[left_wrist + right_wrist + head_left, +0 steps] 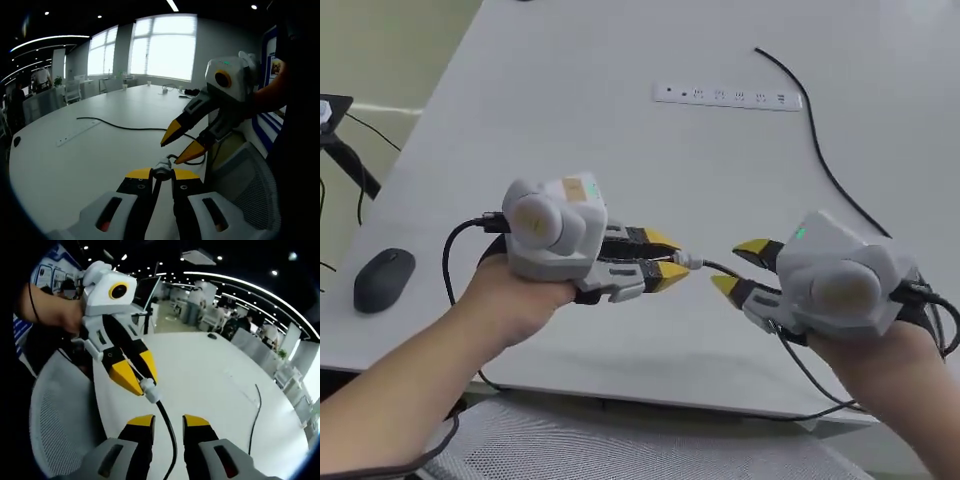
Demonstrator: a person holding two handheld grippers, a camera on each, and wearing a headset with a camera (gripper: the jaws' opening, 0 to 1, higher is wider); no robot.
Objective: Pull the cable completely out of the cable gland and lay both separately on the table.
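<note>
A mouse (383, 278) is seen at the far left of the table (570, 100) in the head view. To its right, the left gripper (670, 257) is held in a hand (510, 295) above the table's near edge, with its jaws pointed to the right. This gripper is clenched on the gland (687, 261). The two yellow tips are drawn almost together, the pale gland is pinched between them, and its end sticks out past the tips. In the left gripper view the gland (161, 167) is seated between the tips of the left gripper (162, 175) and is touched on both sides.

The cable (718, 267) is not yet pulled out. It is seen leaving the gland's free end and running rightward through the air, above the table.

Further right, the right gripper (738, 266) is held facing the left one, near it but not touching. It is released, with its jaws spread well apart, and the cable is passed through the gap between the tips without being pinched. In the right gripper view the cable (167, 427) is shown running down the gap of the right gripper (169, 421), nearer one jaw than the other. Whether it is touched farther back cannot be told. In that view the gland (149, 388) is seen gripped at the tips of the left gripper (136, 376).

Behind, a power strip (727, 96) and a black cord (823, 165) are laid on the table, well apart from both grippers.
</note>
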